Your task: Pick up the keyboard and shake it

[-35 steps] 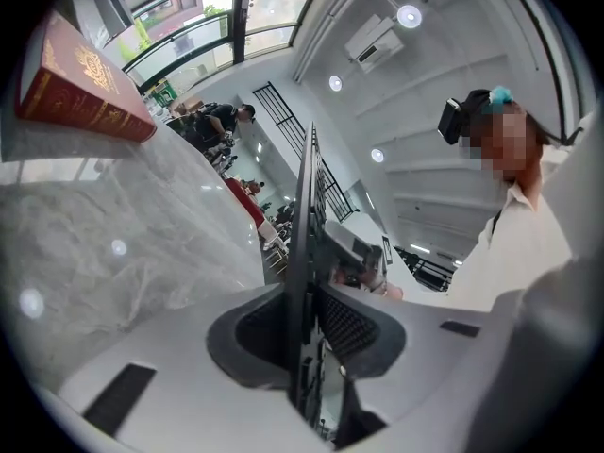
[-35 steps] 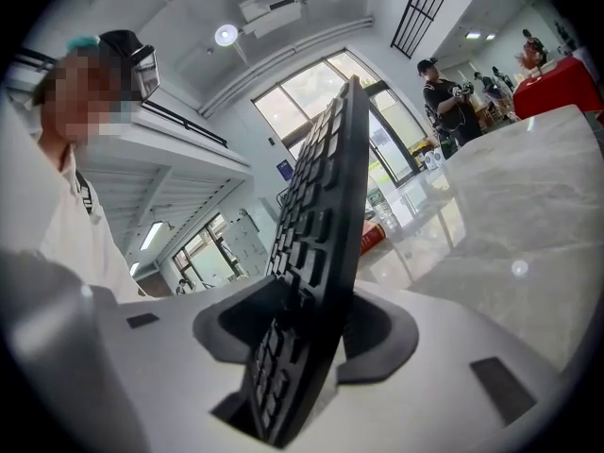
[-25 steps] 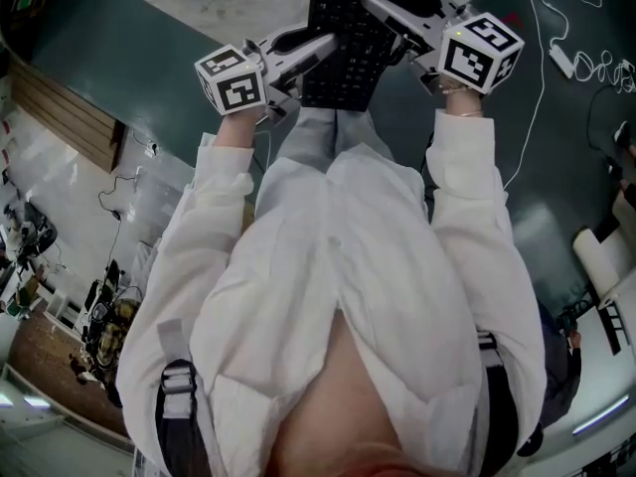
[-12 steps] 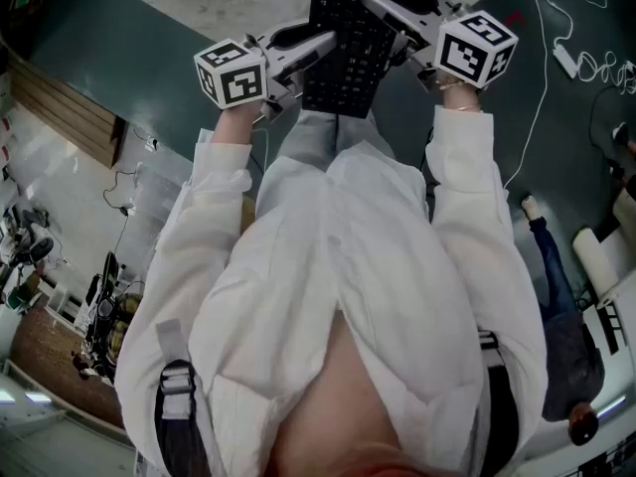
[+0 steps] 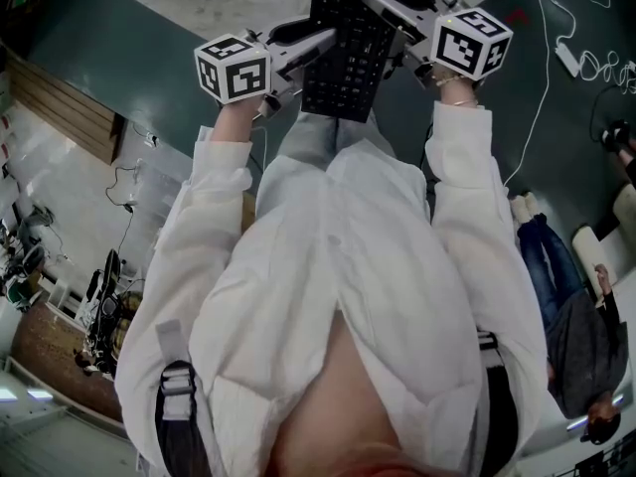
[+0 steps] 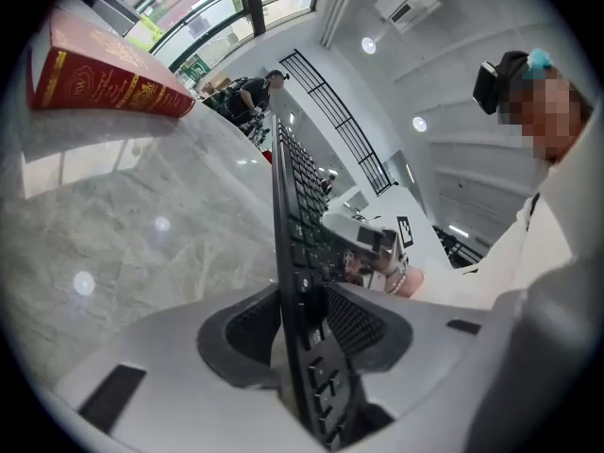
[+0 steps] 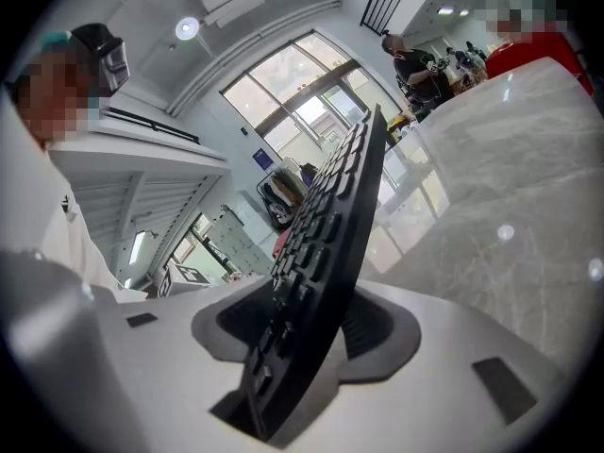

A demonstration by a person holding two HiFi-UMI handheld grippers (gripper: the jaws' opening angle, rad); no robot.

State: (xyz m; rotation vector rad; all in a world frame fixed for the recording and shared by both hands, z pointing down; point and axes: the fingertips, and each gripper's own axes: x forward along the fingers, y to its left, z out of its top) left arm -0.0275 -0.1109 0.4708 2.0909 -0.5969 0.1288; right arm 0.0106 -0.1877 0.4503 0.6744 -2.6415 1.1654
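Observation:
A black keyboard (image 5: pixel 348 48) hangs between my two grippers, its far end over the marble table (image 5: pixel 229 3) and its near end above the person's legs. My left gripper (image 5: pixel 323 40) straddles its left edge. In the left gripper view the keyboard (image 6: pixel 297 234) stands edge-on between the pads of that gripper (image 6: pixel 302 300), whose jaws have just been opening, and a thin gap shows beside the left pad. My right gripper (image 5: pixel 376 0) is shut on the right edge. In the right gripper view the tilted keyboard (image 7: pixel 330 215) is pinched by that gripper (image 7: pixel 307 319).
A red book (image 6: pixel 104 64) lies on the table beyond the keyboard. A white cable with a power strip (image 5: pixel 561 58) trails over the dark floor on the right. A person (image 5: pixel 576 316) stands on the floor at the lower right.
Both hands and the keyboard have drifted slightly toward the table. A person on the floor at the right has walked further into view.

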